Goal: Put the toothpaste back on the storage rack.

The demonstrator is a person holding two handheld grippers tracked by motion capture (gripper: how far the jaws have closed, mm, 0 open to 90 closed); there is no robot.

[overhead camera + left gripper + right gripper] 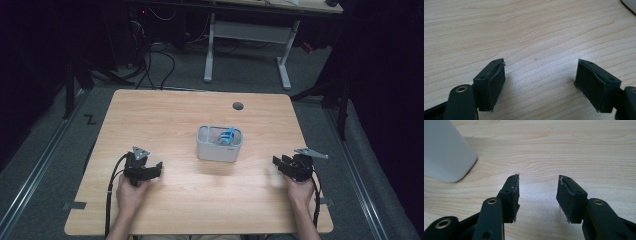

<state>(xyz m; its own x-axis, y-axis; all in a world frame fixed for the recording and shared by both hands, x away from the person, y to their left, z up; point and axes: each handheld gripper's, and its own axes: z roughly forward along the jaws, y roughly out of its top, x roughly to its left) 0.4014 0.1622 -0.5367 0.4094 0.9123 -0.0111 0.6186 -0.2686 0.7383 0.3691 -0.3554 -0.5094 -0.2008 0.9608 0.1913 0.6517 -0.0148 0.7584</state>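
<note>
Both grippers idle, left gripper (156, 169) and right gripper (278, 162), jaws apart and gripping nothing. Blue item (227, 136) already inside white bin (218, 151) mid-table (200, 200), between them. Probably finished, or nothing begun.

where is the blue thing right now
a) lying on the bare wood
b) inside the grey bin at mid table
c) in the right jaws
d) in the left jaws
b: the blue thing sits inside the grey bin, while both grippers' jaws stand open and empty.
</note>
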